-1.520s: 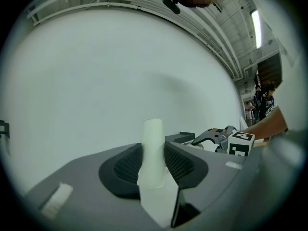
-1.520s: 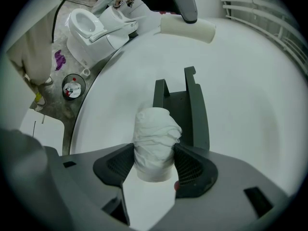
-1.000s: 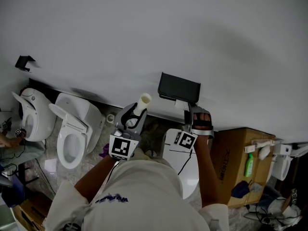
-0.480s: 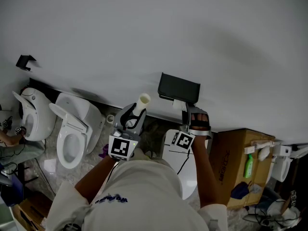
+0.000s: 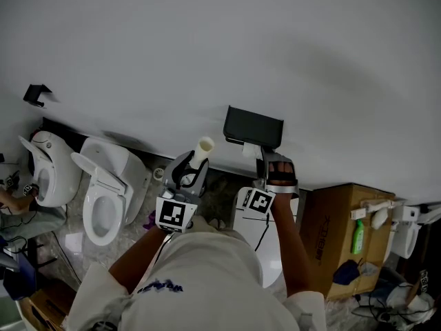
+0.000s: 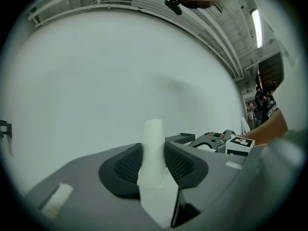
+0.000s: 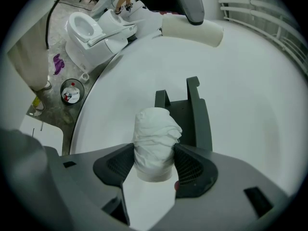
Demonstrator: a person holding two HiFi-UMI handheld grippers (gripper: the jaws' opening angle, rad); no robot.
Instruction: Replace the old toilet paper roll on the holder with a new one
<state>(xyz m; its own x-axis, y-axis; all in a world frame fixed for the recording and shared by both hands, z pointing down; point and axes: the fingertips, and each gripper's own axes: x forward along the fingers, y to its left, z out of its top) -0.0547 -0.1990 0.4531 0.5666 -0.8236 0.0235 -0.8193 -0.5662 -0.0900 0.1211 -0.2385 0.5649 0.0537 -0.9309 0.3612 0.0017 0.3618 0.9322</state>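
Note:
My left gripper [image 5: 187, 169] is shut on an empty pale cardboard tube [image 5: 204, 149], which stands up between its pads [image 6: 153, 150] in front of the white wall. In my right gripper [image 5: 271, 167], shut, sits a new white toilet paper roll [image 7: 154, 143] with crumpled outer layers. Just beyond that roll hangs the dark holder [image 7: 194, 114], fixed to the wall [image 5: 253, 125]; its two arms point toward me and carry no roll. The left gripper view shows the right gripper [image 6: 217, 140] off to the right beside the holder [image 6: 180, 138].
Two white toilets [image 5: 103, 192] [image 5: 45, 167] stand at the left along the wall. A cardboard box [image 5: 344, 229] with a green bottle [image 5: 357, 236] is at the right. A white toilet lid [image 5: 248, 216] lies below the grippers. A small round bowl [image 7: 72, 91] sits on the floor.
My right gripper with the new roll has edged slightly closer to the holder. The left gripper and its tube have kept still.

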